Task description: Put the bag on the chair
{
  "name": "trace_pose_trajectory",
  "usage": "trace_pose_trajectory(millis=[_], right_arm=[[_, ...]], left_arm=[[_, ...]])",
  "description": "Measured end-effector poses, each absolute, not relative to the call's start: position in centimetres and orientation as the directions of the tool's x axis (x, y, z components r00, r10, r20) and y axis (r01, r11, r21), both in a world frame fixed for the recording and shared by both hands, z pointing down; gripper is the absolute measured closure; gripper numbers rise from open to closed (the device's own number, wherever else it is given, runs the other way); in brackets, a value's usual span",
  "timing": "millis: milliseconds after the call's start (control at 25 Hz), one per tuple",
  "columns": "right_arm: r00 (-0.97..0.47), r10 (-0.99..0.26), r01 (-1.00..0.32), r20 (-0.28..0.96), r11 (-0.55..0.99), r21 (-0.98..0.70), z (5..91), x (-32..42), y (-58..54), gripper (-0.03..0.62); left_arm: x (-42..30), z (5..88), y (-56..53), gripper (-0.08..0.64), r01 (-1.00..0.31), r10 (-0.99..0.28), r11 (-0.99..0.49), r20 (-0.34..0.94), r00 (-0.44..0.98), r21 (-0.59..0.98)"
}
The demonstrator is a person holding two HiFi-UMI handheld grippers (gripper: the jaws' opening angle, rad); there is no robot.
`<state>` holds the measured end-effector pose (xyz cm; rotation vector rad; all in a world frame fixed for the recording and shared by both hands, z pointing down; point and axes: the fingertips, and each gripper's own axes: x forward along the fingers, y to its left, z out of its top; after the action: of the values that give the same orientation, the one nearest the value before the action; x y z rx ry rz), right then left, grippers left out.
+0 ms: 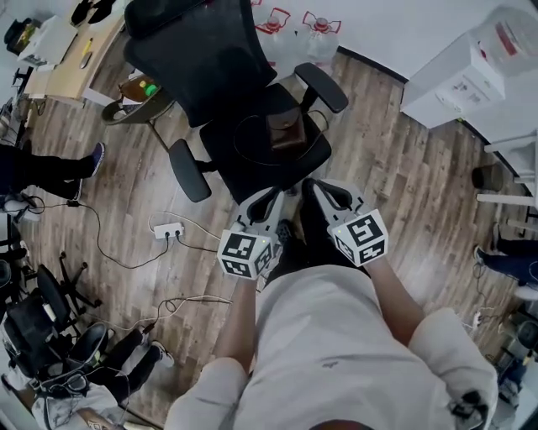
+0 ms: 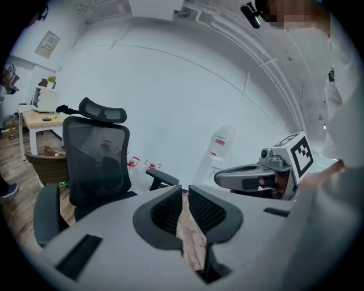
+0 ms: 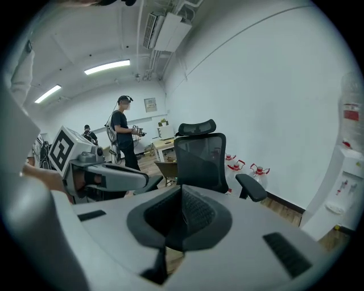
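A small brown bag [image 1: 286,132] sits upright on the seat of a black mesh office chair [image 1: 252,164]; neither gripper touches it. My left gripper [image 1: 273,198] hovers just short of the seat's front edge, a narrow gap between its jaws and nothing in them. My right gripper [image 1: 313,186] hangs beside it, jaws together and empty. From the left gripper [image 2: 185,199] view I see the chair [image 2: 94,159] ahead on the left and floor through the gap. Beyond the right gripper [image 3: 181,199] the chair [image 3: 199,159] stands ahead. Both gripper views hide the bag.
A power strip [image 1: 168,229] with trailing cables lies on the wood floor left of me. Water jugs [image 1: 319,25] stand at the wall behind the chair, a white cabinet [image 1: 458,80] at right, a wooden desk [image 1: 71,67] far left. A person [image 3: 122,136] stands beyond.
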<state>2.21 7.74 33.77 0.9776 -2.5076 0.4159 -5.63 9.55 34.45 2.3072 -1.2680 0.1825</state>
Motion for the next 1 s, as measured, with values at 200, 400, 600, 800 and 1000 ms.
trace_pose_trajectory(millis=[200,400,600,800,1000], right_arm=[[-0.659,-0.599,-0.713,0.456,0.691,-0.122,32.5,2.7,8.4,0.586],[-0.649,-0.625,-0.731,0.434,0.670,-0.129,31.8,3.5,8.9,0.588],[-0.646,-0.640,-0.742,0.417,0.654,-0.146,31.0,4.2,9.1,0.588],[-0.669,-0.639,-0.728,0.379,0.666,-0.164,30.2,4.7,9.3,0.589],[-0.686,-0.637,-0.716,0.351,0.677,-0.172,29.4,4.8,9.4,0.589]], left_arm=[[-4.9,33.9,10.2,0.528,-0.808,-0.740,-0.473,0.340,0.580,0.351],[-4.2,32.8,10.4,0.537,-0.796,-0.732,-0.507,0.321,0.600,0.332],[-3.7,32.5,10.4,0.549,-0.788,-0.722,-0.532,0.320,0.614,0.310],[-3.3,32.2,10.4,0.554,-0.786,-0.722,-0.535,0.316,0.616,0.309],[-2.8,32.0,10.8,0.554,-0.781,-0.718,-0.546,0.310,0.623,0.304]])
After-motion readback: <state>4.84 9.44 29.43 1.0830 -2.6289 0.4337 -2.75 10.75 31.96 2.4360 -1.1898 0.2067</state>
